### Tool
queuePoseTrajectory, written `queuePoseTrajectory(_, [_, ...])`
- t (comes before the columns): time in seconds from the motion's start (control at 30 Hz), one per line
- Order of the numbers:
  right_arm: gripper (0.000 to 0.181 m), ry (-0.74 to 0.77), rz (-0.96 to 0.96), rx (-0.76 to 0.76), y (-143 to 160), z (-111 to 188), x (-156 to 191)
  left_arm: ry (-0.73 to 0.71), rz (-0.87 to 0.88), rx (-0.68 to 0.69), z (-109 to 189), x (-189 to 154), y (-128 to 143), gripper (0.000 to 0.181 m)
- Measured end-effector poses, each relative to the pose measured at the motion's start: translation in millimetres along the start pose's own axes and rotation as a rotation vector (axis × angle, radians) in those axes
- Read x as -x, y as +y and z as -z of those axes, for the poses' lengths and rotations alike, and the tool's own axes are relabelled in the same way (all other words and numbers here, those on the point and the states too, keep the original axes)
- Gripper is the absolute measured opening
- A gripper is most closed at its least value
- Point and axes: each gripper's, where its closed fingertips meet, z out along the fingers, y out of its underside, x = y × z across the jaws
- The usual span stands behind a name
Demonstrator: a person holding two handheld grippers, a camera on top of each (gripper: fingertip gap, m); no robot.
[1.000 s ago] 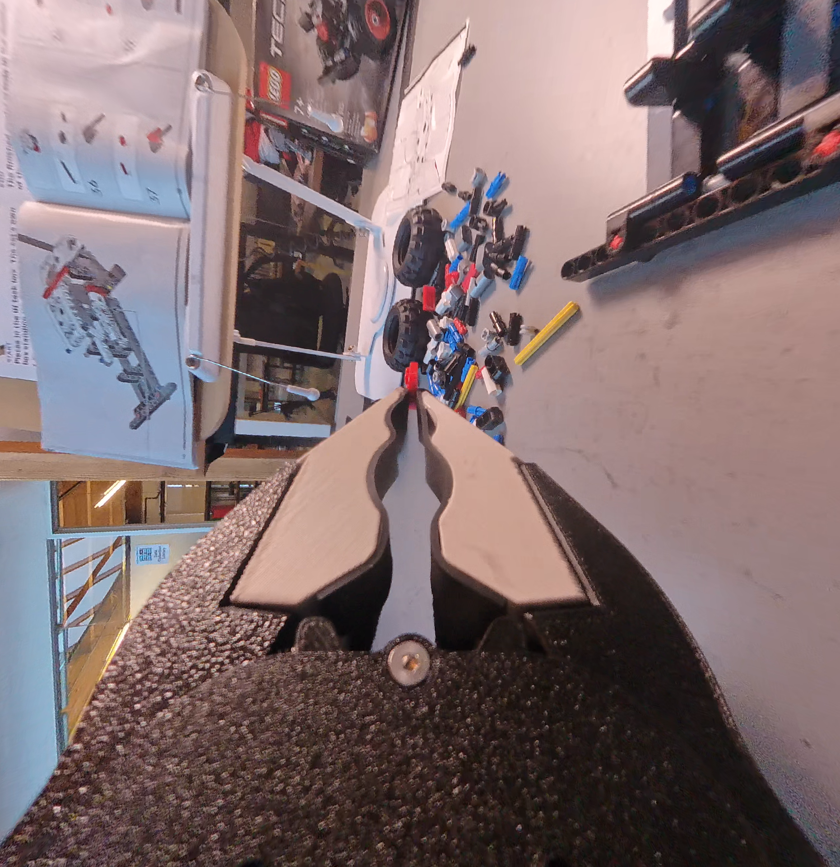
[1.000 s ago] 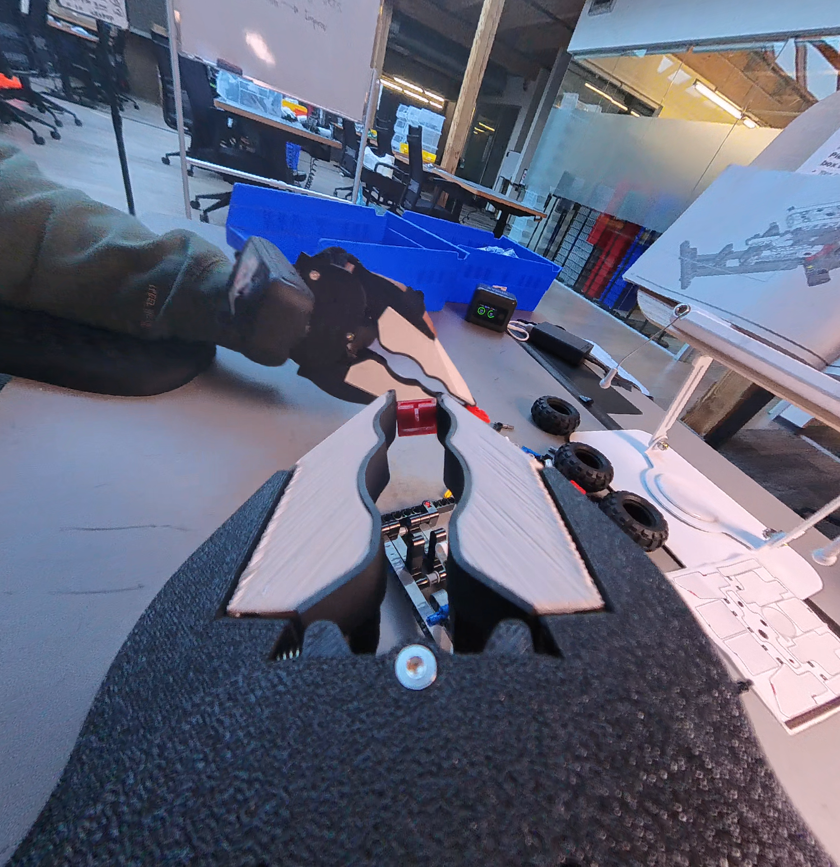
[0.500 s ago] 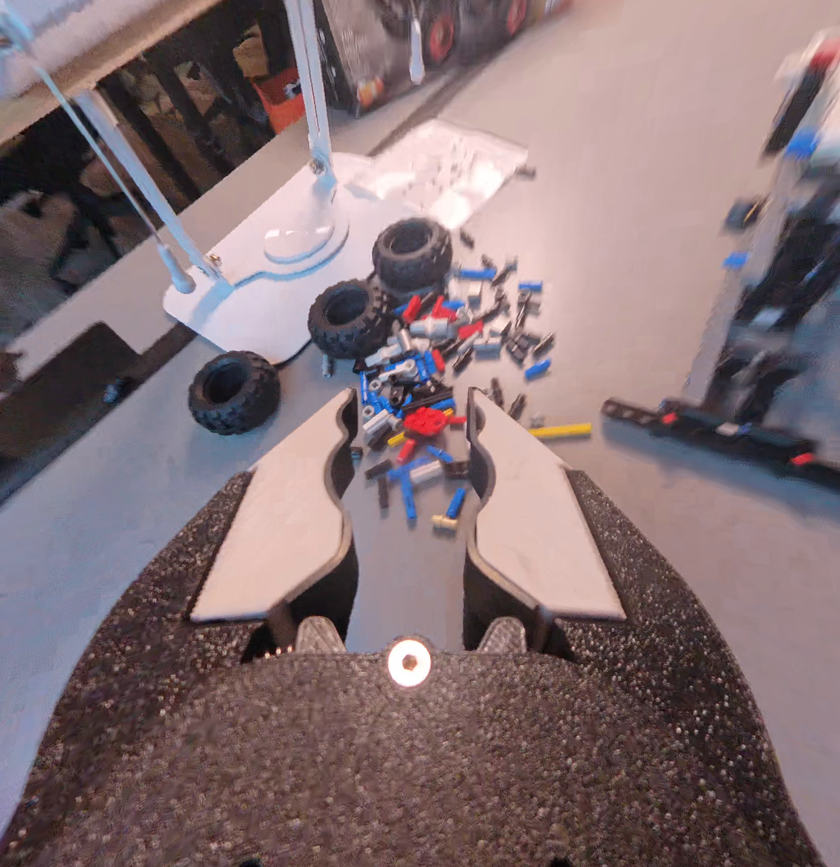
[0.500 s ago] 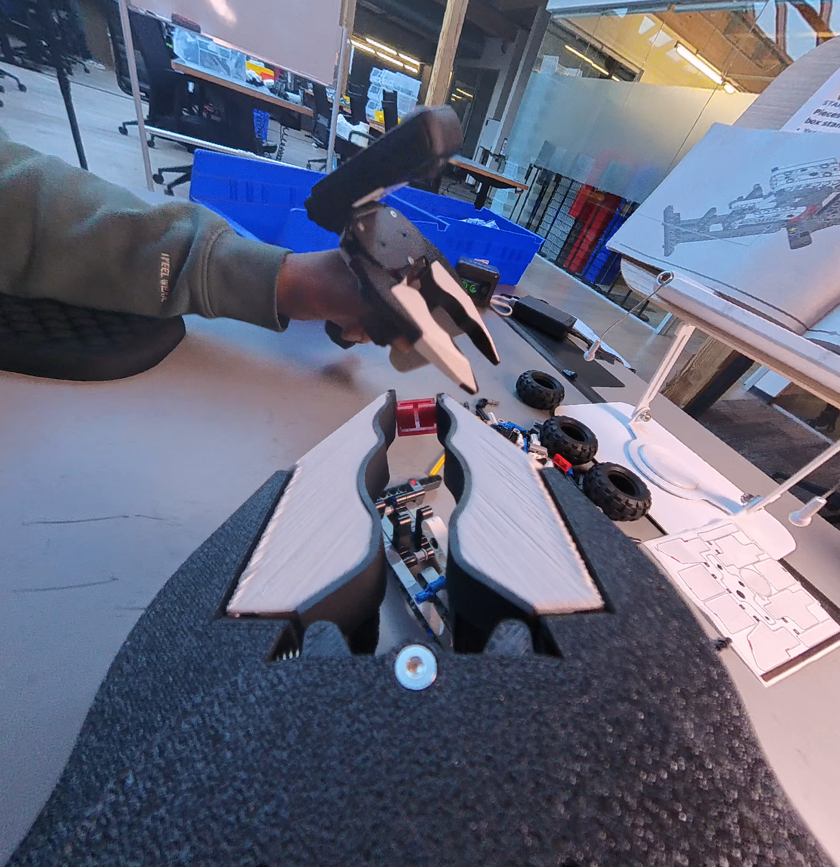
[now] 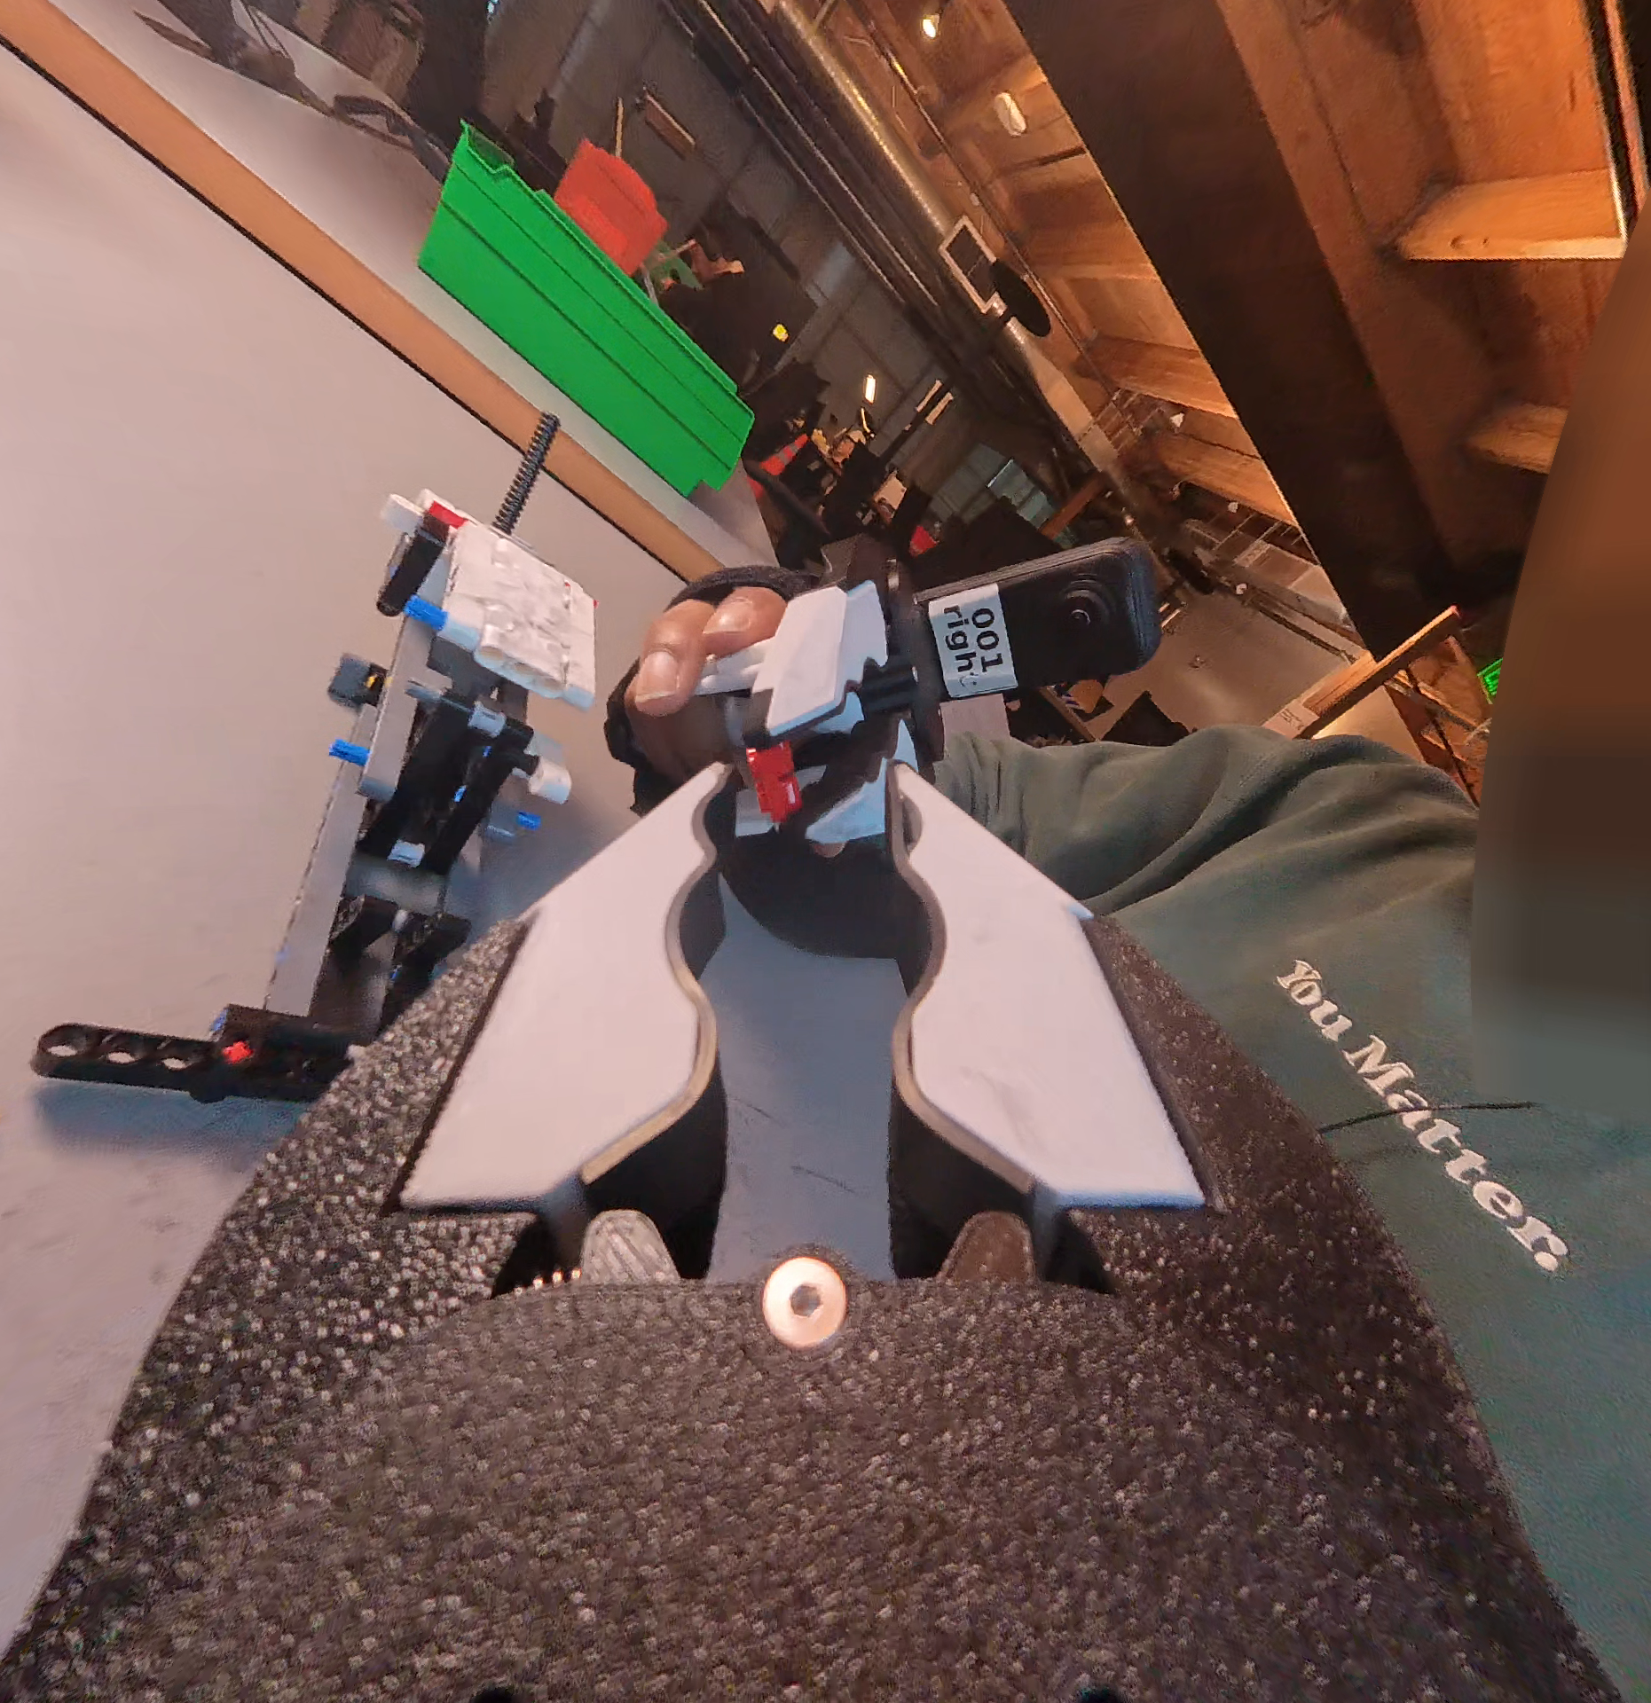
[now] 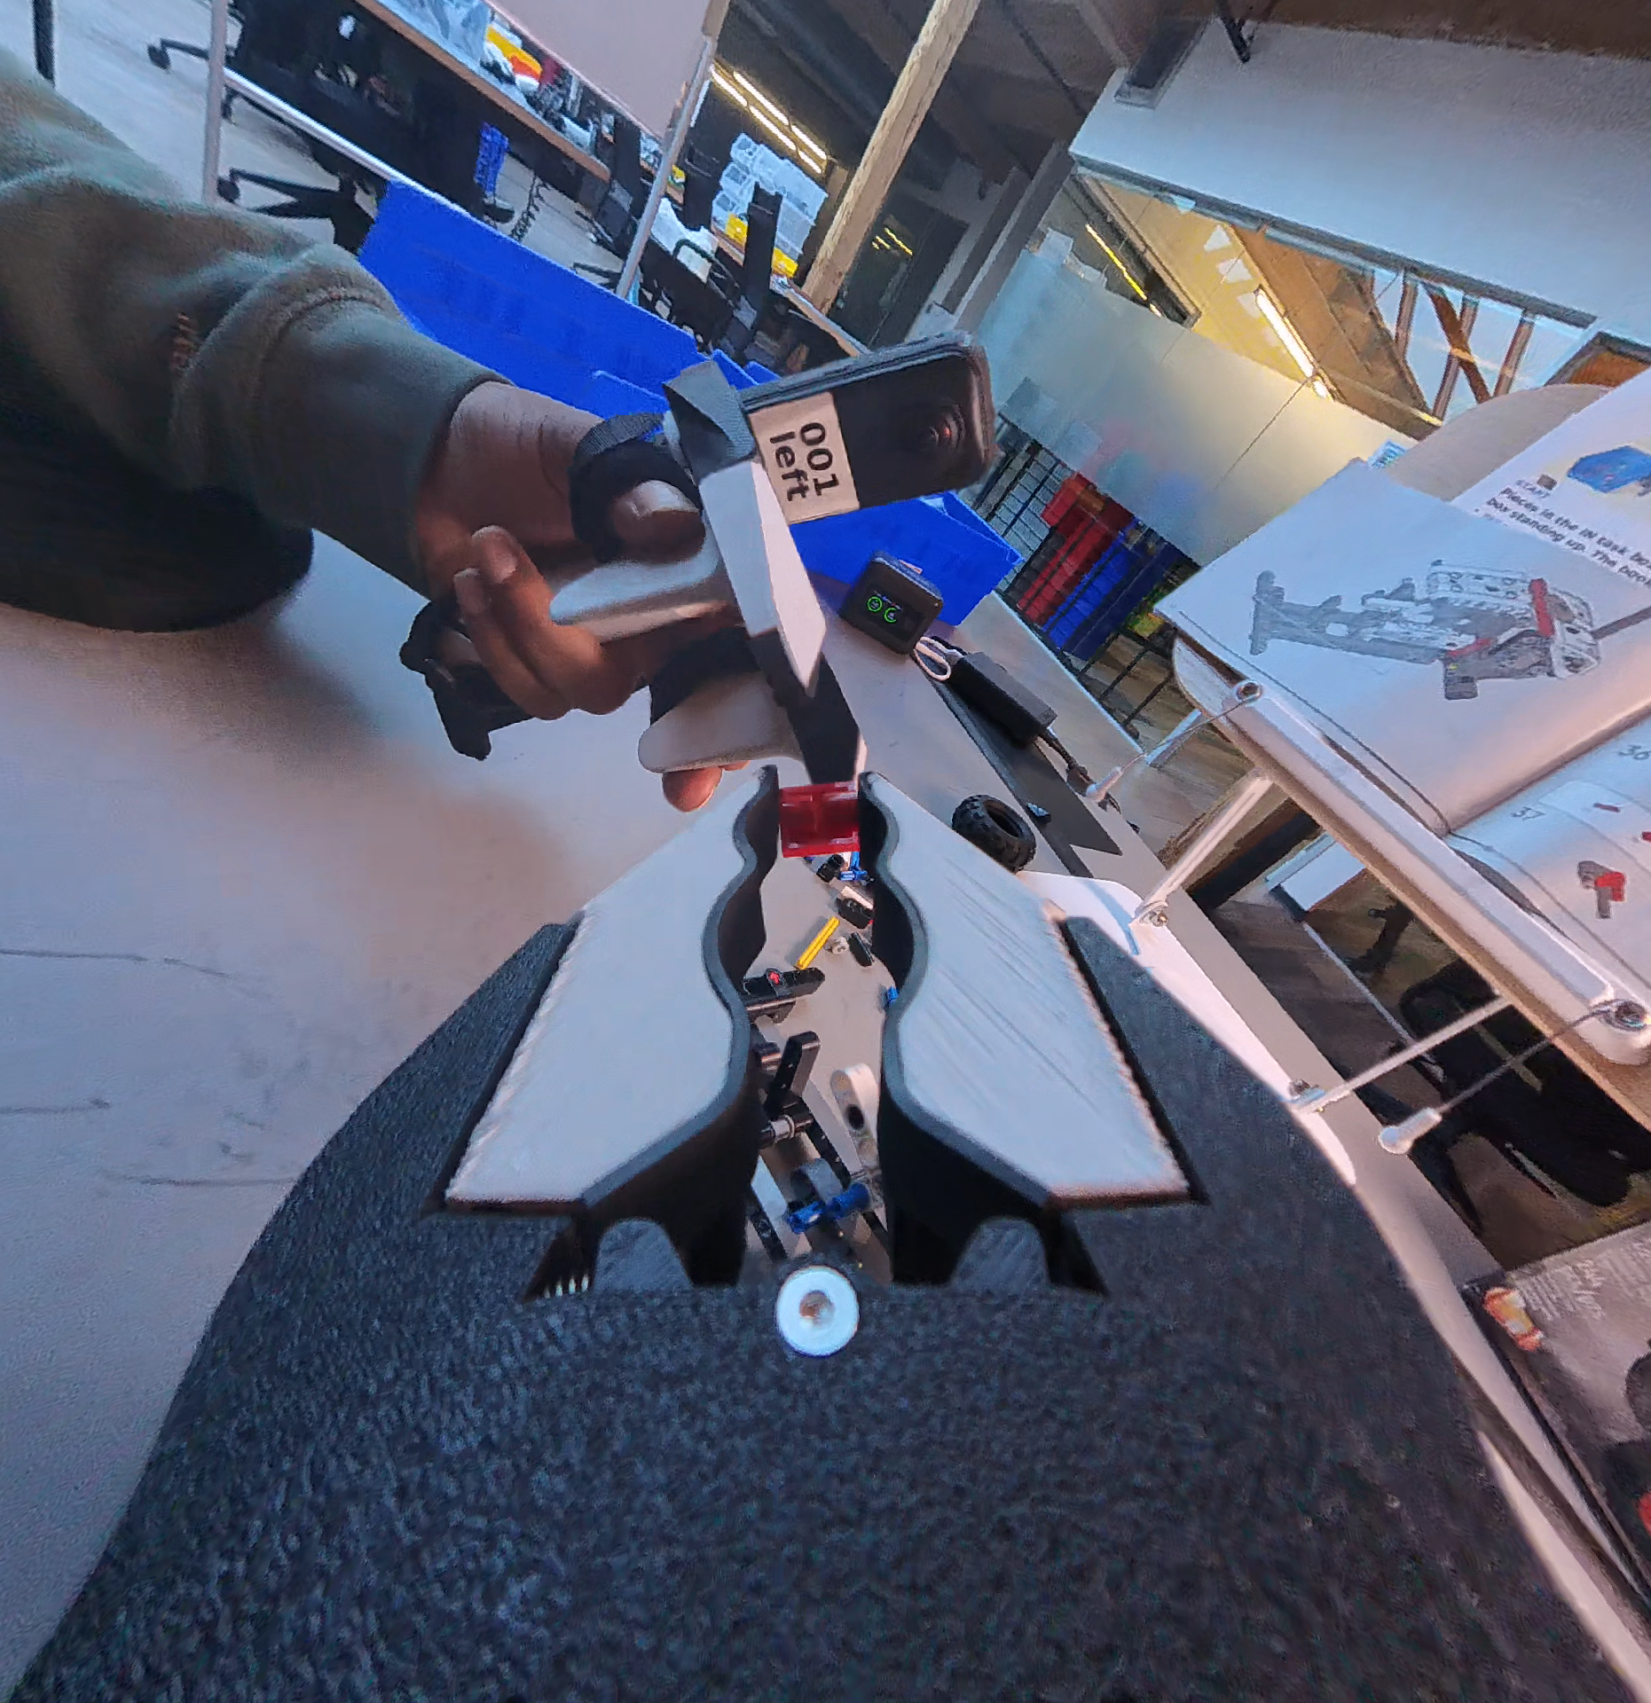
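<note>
Grey table (image 6: pixel 204 921), blue bins (image 6: pixel 526 304) behind, timber post (image 6: pixel 886 138), strip lights overhead.

1. A half-built toy brick model (image 5: pixel 453 737) is standing upright on the grey table (image 5: pixel 158 461), its black beam (image 5: pixel 185 1055) lying flat at its foot.
2. A green bin (image 5: pixel 582 313) is sitting at the table's far edge.
3. Blue bins (image 6: pixel 526 304) are lining the far side of the table in the right wrist view, a small black device with a lit green display (image 6: pixel 890 604) resting just in front of them.
4. An open instruction booklet (image 6: pixel 1448 636) is leaning on a white stand (image 6: pixel 1356 820).
5. A black toy tyre (image 6: pixel 992 829) is lying near loose small parts (image 6: pixel 844 908).
</note>
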Motion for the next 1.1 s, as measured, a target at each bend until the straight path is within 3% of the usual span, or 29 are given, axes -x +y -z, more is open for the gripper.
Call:
queuePoseTrajectory(0.17, [0.015, 0.000, 0.056, -0.013, -3.6, -0.9, 5.0, -0.048, -0.025, 0.041, -4.7, 4.0, 8.9, 0.009])
queuePoseTrajectory(0.33, [0.017, 0.008, 0.090, 0.017, 0.7, -2.1, 5.5, -0.133, -0.170, 0.085, -1.9, 9.0, 10.5, 0.008])
queuePoseTrajectory(0.43, [0.023, 0.025, 0.067, 0.011, 0.1, 0.9, 0.3, -0.270, -0.289, 0.103, 7.0, 16.2, 3.3, 0.008])
queuePoseTrajectory(0.5, [0.028, 0.047, 0.046, 0.017, -0.6, 3.8, -6.3, -0.455, -0.431, 0.102, 27.5, 16.8, -17.1, 0.008])
queuePoseTrajectory(0.57, [0.037, 0.062, 0.027, 0.035, -0.6, 6.8, -11.8, -0.755, -0.634, 0.099, 72.9, 11.7, -53.0, 0.008])
queuePoseTrajectory(0.63, [0.049, 0.055, -0.034, 0.063, 1.5, 10.1, -15.9, -1.145, -0.795, 0.114, 149.8, 2.8, -90.4, 0.008])
queuePoseTrajectory(0.7, [0.062, 0.032, -0.109, 0.075, 3.1, 15.4, -18.9, -1.509, -0.781, 0.216, 244.3, -2.5, -102.3, 0.009])
queuePoseTrajectory(0.77, [0.070, 0.041, -0.155, 0.082, 3.7, 22.3, -26.2, -1.794, -0.624, 0.353, 341.1, -0.9, -87.4, 0.009])
queuePoseTrajectory(0.83, [0.075, 0.065, -0.174, 0.090, 3.6, 30.0, -34.2, -1.920, -0.465, 0.437, 414.7, 8.2, -57.4, 0.009])
queuePoseTrajectory(0.9, [0.075, 0.096, -0.179, 0.107, 6.7, 37.1, -41.2, -1.960, -0.306, 0.488, 462.4, 21.5, -18.4, 0.009])
queuePoseTrajectory(1.0, [0.074, 0.111, -0.194, 0.144, 17.5, 42.4, -44.4, -1.952, -0.201, 0.515, 486.7, 37.0, 21.0, 0.009])
queuePoseTrajectory(1.1, [0.074, 0.099, -0.220, 0.169, 27.0, 41.3, -41.1, -1.965, -0.182, 0.518, 491.8, 41.5, 29.3, 0.019])
